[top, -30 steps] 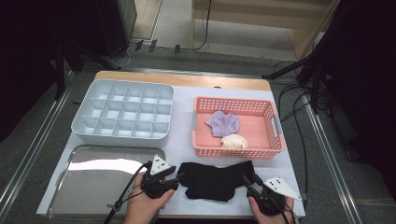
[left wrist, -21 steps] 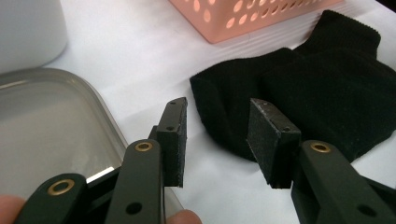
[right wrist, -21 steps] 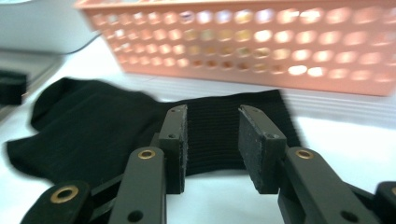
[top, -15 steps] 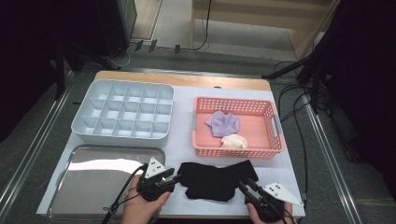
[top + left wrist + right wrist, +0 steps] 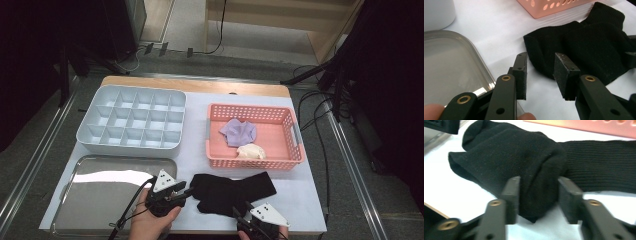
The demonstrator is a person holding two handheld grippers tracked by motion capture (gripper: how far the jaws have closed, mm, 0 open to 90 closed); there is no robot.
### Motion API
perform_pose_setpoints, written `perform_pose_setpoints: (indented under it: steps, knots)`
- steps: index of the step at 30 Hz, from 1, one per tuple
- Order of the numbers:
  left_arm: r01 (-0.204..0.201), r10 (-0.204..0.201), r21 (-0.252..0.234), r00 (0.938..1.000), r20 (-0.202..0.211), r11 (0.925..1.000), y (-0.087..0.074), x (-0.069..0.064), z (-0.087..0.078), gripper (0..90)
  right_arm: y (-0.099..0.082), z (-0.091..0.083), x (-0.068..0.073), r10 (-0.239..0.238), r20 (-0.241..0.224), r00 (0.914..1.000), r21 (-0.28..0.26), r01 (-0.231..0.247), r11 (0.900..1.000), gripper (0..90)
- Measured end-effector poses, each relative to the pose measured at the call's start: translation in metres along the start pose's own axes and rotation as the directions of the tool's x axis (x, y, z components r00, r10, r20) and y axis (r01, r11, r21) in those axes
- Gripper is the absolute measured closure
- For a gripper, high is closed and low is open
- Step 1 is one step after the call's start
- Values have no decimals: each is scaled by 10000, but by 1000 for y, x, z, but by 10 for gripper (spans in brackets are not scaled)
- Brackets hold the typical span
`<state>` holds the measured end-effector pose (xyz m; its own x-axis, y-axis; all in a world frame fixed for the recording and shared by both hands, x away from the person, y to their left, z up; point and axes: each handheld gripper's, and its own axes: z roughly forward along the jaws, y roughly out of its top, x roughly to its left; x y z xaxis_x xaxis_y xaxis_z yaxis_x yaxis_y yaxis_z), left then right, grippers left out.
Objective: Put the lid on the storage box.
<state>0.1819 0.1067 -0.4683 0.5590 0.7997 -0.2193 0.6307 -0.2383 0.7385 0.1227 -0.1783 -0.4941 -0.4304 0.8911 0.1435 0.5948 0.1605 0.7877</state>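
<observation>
The white-topped worktop [image 5: 195,165] carries, from largest down, a pale grey plastic organiser tray with many square compartments [image 5: 132,120] at the far left, a shiny flat metal tray [image 5: 107,192] at the near left, and a pink perforated plastic basket [image 5: 255,136] at the far right with a lilac cloth bundle [image 5: 239,132] and a cream one [image 5: 251,151] in it.

The black knitted sock [image 5: 231,192] lies flat on the near edge of the worktop, between the metal tray and the basket. Its long axis runs roughly left to right, the ribbed cuff pointing right toward the basket's near corner and the folded, bulkier end pointing left.

The left gripper [image 5: 186,192] sits just left of that bulky end; its jaws stand at middling width and have just been closing, with bare worktop between them and the sock's edge just beyond the tips. The right gripper [image 5: 243,215] comes from the near side and is the nearer one: its half-open jaws straddle a raised fold of the sock [image 5: 536,192], whether pressing it I cannot tell.
</observation>
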Motion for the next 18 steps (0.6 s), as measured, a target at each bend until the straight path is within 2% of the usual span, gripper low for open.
perform_pose_setpoints:
  steps: [3,5,9,12,15,18]
  knots:
    - [4,-4,-12,10000,59,10000,0,0,0,655,1,-1,-4,214,-170,9996,-4,-214,9998,737]
    - [2,-2,-24,10000,75,10000,1,0,-1,656,3,-4,-8,192,-303,9994,-90,-195,9998,770]
    - [58,-57,-111,9999,119,9999,1,1,-2,659,14,-17,-23,206,-860,9961,-802,-275,9964,777]
    - [72,-70,-133,9998,163,9999,2,1,-2,660,21,-25,-37,21,-925,9957,-946,-109,9955,776]
    - [94,-91,-150,9998,195,9998,2,1,-2,659,23,-32,-51,152,-1188,9928,-1198,-295,9924,775]
    - [162,-159,-129,9996,231,9998,1,1,-1,659,22,-37,-65,354,-1242,9916,-1155,-499,9920,771]
